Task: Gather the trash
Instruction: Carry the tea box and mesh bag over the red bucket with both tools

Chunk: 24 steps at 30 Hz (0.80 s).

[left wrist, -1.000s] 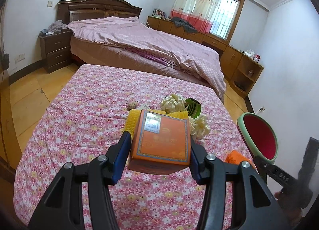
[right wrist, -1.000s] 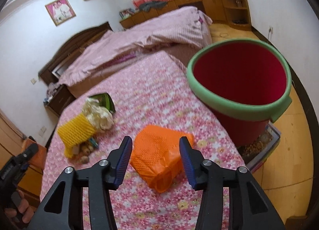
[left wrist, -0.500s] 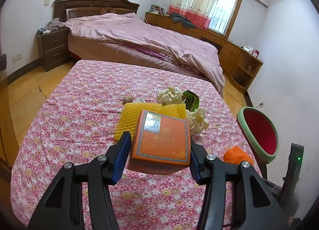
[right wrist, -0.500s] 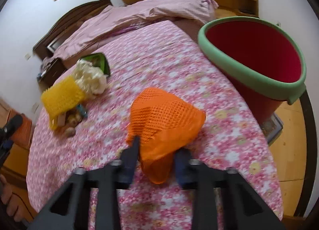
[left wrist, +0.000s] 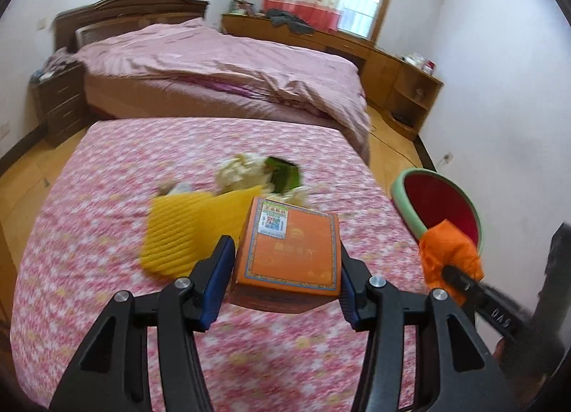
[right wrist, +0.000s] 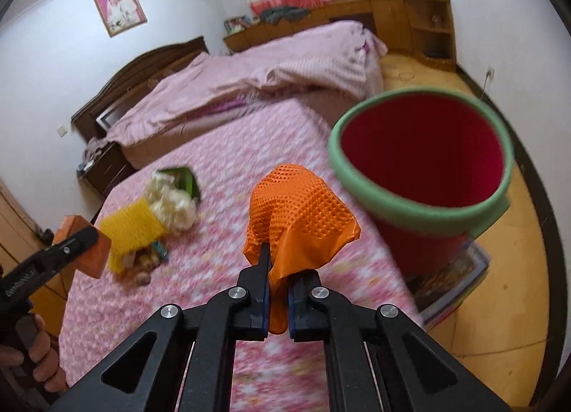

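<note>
Now: L gripper [left wrist: 283, 269] fingers wide apart, clamped on sides of orange box [left wrist: 291, 255], held above floral table [left wrist: 89, 233]. R gripper [right wrist: 277, 290] fingers nearly closed, pinching orange mesh bag [right wrist: 299, 212], lifted off table near right edge, just beside red bin [right wrist: 421, 147]. Yellow pad [left wrist: 189, 230] & tissue [right wrist: 171, 203] mid-table.

Open floral tabletop [right wrist: 221, 162] before the bin [right wrist: 421, 205] — trash pile [right wrist: 157, 212] well left

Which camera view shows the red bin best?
The right wrist view: the red bin is large, with its green rim and inside visible. The left wrist view shows it small, near the edge, partly behind the orange glove.
</note>
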Each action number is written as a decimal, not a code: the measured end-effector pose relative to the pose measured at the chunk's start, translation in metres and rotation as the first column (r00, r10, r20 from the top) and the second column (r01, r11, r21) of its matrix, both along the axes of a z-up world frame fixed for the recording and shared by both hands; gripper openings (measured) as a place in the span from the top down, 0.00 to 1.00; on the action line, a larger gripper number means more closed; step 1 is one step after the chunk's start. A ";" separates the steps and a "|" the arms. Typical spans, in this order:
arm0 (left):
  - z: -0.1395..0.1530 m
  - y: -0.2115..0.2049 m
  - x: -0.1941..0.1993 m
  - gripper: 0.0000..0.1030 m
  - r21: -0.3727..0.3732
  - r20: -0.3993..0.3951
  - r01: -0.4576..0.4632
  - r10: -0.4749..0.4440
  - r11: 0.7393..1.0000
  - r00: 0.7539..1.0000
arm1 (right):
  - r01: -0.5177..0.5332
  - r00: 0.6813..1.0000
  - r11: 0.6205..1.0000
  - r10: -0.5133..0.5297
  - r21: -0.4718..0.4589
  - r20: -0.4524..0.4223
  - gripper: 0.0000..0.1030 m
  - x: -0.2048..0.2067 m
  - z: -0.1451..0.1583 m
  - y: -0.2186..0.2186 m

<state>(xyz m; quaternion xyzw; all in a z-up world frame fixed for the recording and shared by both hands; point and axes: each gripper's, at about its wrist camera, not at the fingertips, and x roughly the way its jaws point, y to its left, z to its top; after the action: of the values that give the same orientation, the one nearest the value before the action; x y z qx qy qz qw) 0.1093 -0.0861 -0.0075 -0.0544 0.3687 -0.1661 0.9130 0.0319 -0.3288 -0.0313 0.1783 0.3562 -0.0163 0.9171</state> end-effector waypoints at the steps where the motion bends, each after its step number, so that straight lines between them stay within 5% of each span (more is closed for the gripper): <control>1: 0.001 -0.008 0.002 0.48 0.003 0.001 0.017 -0.017 1.000 1.000 | 0.012 1.000 1.000 -0.012 -0.004 0.009 0.94 0.000 0.004 -0.008; 12: 0.008 -0.127 0.025 0.48 0.082 0.032 0.219 -0.222 0.972 0.974 | 0.134 0.990 0.991 -0.134 0.008 0.041 0.93 0.013 0.016 -0.091; 24: -0.020 -0.234 0.056 0.48 0.099 -0.023 0.378 -0.378 0.920 0.925 | 0.208 0.978 0.977 -0.208 0.051 -0.003 0.88 0.033 -0.012 -0.157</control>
<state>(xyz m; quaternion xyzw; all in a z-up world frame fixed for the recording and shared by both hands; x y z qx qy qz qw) 0.1658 -0.3204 -0.0274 0.0641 0.3820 -0.3201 0.8646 0.0646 -0.4856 -0.0436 0.2382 0.3349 -0.1027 0.9059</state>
